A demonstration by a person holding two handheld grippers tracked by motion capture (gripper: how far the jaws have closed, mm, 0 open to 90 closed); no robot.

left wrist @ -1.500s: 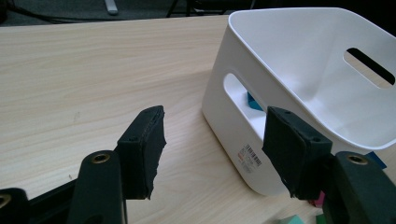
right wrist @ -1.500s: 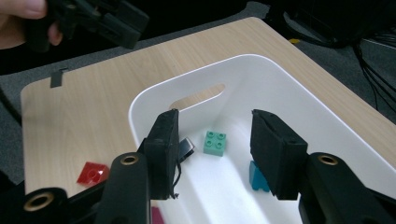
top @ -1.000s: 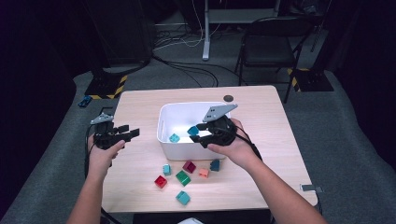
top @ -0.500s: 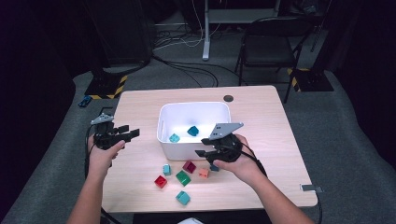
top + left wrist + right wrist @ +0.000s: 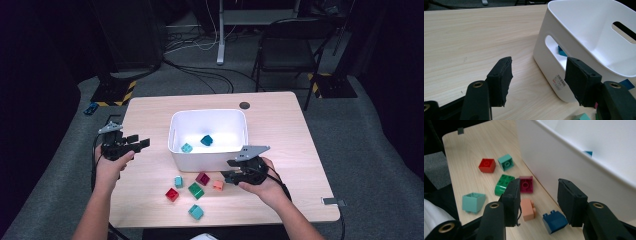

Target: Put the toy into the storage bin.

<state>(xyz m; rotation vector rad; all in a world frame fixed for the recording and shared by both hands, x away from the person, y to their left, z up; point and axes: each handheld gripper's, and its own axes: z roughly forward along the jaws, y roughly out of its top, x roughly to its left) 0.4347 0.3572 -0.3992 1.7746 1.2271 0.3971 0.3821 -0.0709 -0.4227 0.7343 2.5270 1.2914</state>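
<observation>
A white bin [image 5: 207, 160] stands mid-table with a teal block [image 5: 186, 147] and a dark teal block [image 5: 206, 140] inside. In front of it lie loose blocks: magenta [image 5: 202, 178], green [image 5: 195, 190], orange [image 5: 218, 185], red [image 5: 172, 194] and two teal ones. My right gripper [image 5: 227, 176] hangs low beside the orange block [image 5: 527, 209] and a blue block [image 5: 554, 221]. Its jaws have just been closing a little, but it is open and grips nothing. My left gripper [image 5: 140, 142] is held open and empty, left of the bin [image 5: 579, 50].
The bin's wall [image 5: 574, 162] rises close on the right in the right gripper view. A round hole [image 5: 244, 105] sits in the tabletop behind the bin. Chairs, stands and cables are on the floor beyond the table's far edge.
My right gripper has come off the bin's right rim, toward the person and down to the blocks in front of the bin. The left gripper has stayed where it was.
</observation>
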